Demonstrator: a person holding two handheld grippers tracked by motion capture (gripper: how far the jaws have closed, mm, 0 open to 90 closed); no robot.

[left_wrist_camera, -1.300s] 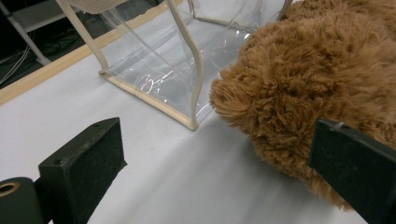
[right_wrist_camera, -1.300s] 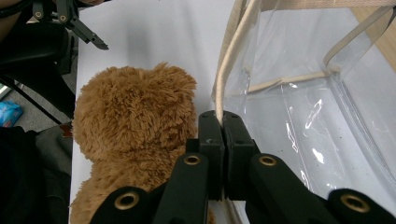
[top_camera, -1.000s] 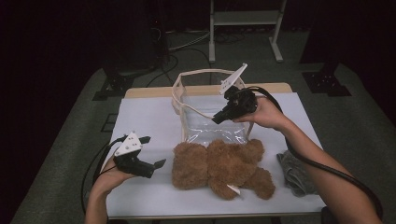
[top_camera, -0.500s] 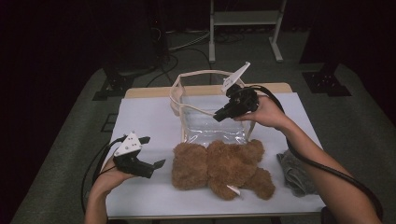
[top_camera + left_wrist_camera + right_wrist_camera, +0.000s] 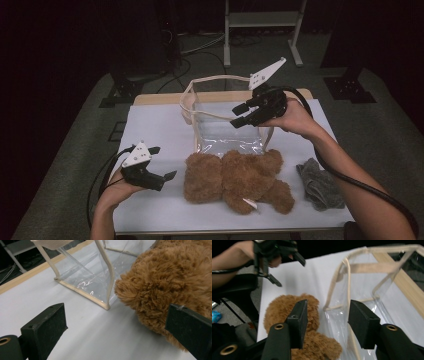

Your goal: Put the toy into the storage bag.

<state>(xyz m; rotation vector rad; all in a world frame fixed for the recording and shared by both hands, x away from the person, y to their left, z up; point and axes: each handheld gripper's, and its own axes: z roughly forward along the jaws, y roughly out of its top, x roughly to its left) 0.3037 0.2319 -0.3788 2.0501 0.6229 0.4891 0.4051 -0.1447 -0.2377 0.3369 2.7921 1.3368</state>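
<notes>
A clear plastic bag (image 5: 225, 135) with beige trim stands open at the middle of the white table (image 5: 155, 125). A brown teddy bear (image 5: 235, 177) lies in front of it. My right gripper (image 5: 234, 116) hovers over the bag's near rim. Its jaws have just been opening and now stand open with nothing pressed between them. In the right gripper view the right gripper (image 5: 328, 306) looks down at the bag's trim (image 5: 348, 270) and the bear (image 5: 284, 310). My left gripper (image 5: 164, 162) rests open left of the bear. In the left gripper view its jaws (image 5: 115, 315) stand wide, with the bear (image 5: 165, 282) by the right one.
A crumpled grey cloth (image 5: 320, 182) lies at the table's right front. Behind the table stand a metal rack (image 5: 260, 20) and cables on the floor. A wooden strip (image 5: 160, 98) edges the far side of the table.
The right gripper's jaws went from shut to open, and it rose a little above the bag's rim. The left gripper and the bear stayed where they were.
</notes>
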